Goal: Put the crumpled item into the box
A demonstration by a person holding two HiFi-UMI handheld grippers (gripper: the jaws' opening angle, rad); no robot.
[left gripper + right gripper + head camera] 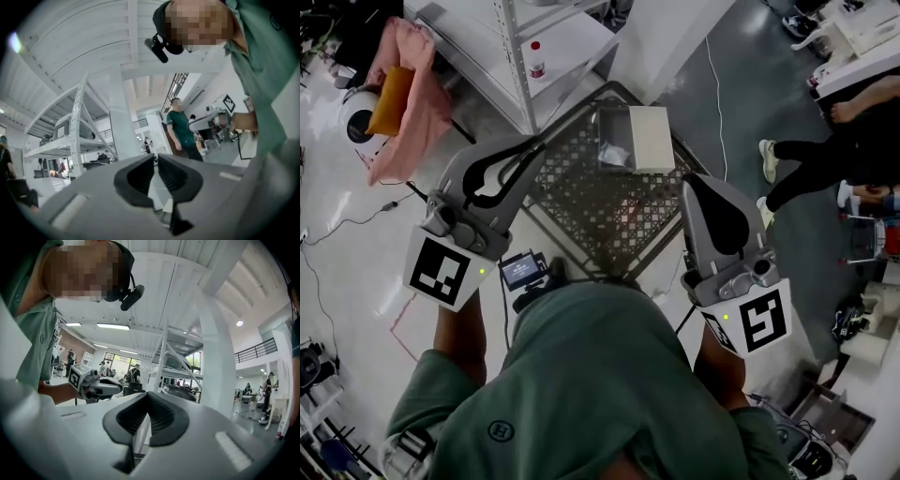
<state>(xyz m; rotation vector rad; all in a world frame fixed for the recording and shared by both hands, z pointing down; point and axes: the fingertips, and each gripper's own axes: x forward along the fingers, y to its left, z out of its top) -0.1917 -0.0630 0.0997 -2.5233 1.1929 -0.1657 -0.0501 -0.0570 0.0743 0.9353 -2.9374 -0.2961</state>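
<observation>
A crumpled clear plastic item (613, 154) lies on a dark metal mesh table (581, 202), touching the left side of a pale box (652, 139). I hold both grippers raised over the table's near side, apart from both things. My left gripper (532, 148) points up and to the right; its jaws stand together with nothing between them (155, 161). My right gripper (695, 181) is shut and empty too (147, 397). Both gripper views look up at the ceiling and the hall, so the table is hidden there. The left gripper (91, 383) also shows in the right gripper view.
A white shelf rack (525, 37) with a red-capped bottle (536, 61) stands behind the table. Pink cloth with an orange cushion (408, 84) lies at the far left. Another person's legs (811, 164) are at the right. A person in green (180, 129) stands in the hall.
</observation>
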